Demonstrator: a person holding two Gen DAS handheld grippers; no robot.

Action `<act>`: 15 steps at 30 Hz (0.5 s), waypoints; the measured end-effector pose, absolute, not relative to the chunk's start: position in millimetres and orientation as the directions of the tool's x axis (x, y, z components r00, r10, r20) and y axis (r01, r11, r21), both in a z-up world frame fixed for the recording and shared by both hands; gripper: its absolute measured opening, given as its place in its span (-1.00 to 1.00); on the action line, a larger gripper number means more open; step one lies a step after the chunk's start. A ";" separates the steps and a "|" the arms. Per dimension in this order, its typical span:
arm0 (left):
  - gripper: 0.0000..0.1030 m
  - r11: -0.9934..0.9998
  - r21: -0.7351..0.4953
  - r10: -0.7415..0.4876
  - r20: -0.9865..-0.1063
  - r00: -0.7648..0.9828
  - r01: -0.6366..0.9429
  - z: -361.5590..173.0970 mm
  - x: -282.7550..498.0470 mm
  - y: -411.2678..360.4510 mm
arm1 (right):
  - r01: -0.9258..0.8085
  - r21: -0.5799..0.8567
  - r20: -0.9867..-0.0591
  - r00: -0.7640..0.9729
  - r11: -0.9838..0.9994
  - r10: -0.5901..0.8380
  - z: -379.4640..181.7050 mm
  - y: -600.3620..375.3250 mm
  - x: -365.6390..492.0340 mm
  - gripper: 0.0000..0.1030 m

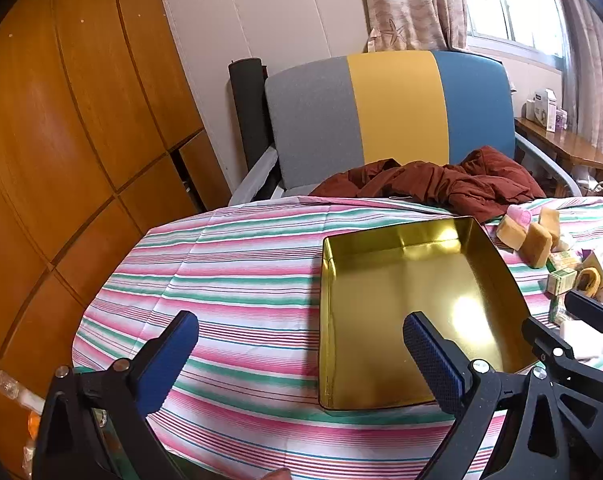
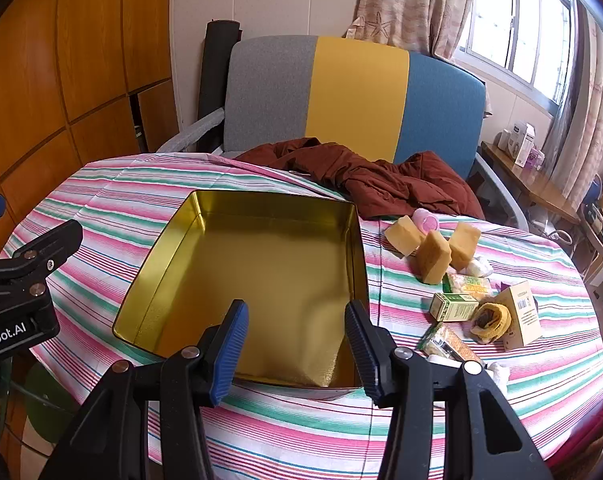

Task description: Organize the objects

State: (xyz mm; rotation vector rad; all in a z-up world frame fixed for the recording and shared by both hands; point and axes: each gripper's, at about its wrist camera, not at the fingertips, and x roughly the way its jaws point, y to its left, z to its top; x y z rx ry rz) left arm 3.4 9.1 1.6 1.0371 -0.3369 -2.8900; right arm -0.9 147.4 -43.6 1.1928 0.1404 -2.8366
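Hovering over the near edge of the striped bench [image 2: 101, 200], both grippers point down at a slant with nothing between their jaws. The left gripper [image 1: 301, 344] has its jaws spread wide, one blue pad above the cloth and the other above the gold tin [image 1: 381, 280]. The right gripper [image 2: 295, 332] holds its jaws partly apart over the tin's near wall, clamped on nothing. The tin sits open and upright in the middle of the bench, its shiny floor bare. To its right lies a loose cluster: three tan sponge blocks [image 2: 433, 256], a pink cup [image 2: 427, 220] tipped on its side behind them, a small green box [image 2: 453, 306], a tan carton [image 2: 521, 312], a yellow band [image 2: 491, 322] and some wrapped snack packs [image 2: 445, 342]. A rust-red jacket [image 2: 381, 180] is heaped at the far edge, against a grey, yellow and blue chair [image 2: 353, 92].
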 end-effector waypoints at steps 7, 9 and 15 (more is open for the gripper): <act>1.00 -0.981 0.193 -0.100 -0.645 -0.757 -0.034 -0.7 1.5 7.3 | 0.085 -0.054 -0.712 -0.702 -0.995 -0.021 -42.2 148.9 0.9 -0.02; 1.00 -0.983 0.182 -0.101 -0.644 -0.758 -0.024 -0.9 1.6 5.1 | 0.082 -0.053 -0.710 -0.704 -0.995 -0.020 -41.9 149.6 2.0 -0.02; 1.00 -0.986 0.167 -0.099 -0.645 -0.757 -0.013 -1.0 1.2 2.1 | 0.072 -0.042 -0.709 -0.705 -0.997 -0.021 -41.2 154.5 3.4 -0.02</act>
